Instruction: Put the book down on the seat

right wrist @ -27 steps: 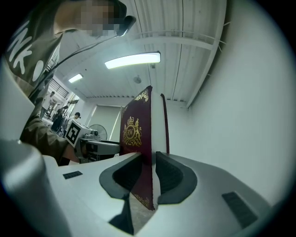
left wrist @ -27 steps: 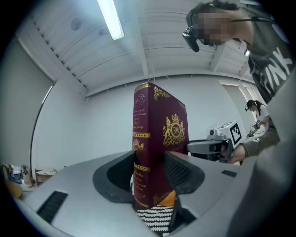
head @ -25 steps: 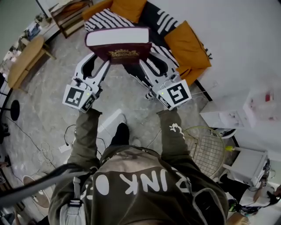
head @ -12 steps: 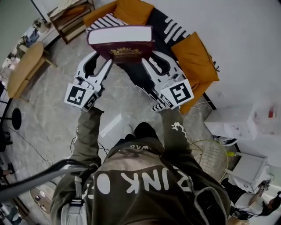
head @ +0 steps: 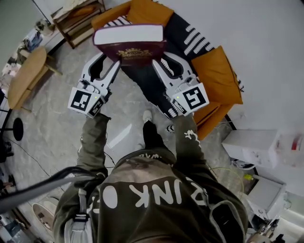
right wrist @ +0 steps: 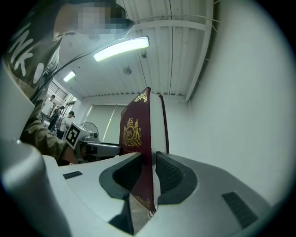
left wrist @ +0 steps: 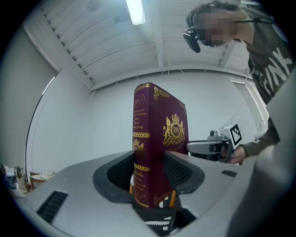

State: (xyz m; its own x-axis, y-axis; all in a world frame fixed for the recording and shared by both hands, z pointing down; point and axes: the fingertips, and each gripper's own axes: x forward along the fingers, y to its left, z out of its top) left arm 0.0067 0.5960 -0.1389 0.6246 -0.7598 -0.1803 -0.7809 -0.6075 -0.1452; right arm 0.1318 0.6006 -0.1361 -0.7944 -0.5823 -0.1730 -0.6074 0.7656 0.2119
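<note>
A thick maroon book (head: 129,45) with gold crests and white page edges is held level between both grippers, above the sofa's front. My left gripper (head: 109,60) is shut on its left end and my right gripper (head: 166,60) on its right end. In the left gripper view the book (left wrist: 157,134) stands clamped between the jaws of my left gripper (left wrist: 150,169), spine toward the camera. In the right gripper view my right gripper (right wrist: 148,169) pinches the book (right wrist: 136,132) at its cover edge. The sofa seat (head: 154,88), draped in a black blanket with white stripes, lies just below and beyond the book.
Orange cushions (head: 221,78) flank the seat on the right and at the back (head: 147,12). A wooden table (head: 26,71) and shelf (head: 78,16) stand at the left. White boxes (head: 259,147) sit at the right. The person's shoe (head: 148,116) and a white slab (head: 118,135) are on the floor.
The sofa and its orange cushions have slid down and closer in the head view as the person stepped toward them. Both grippers still carry the book the same way.
</note>
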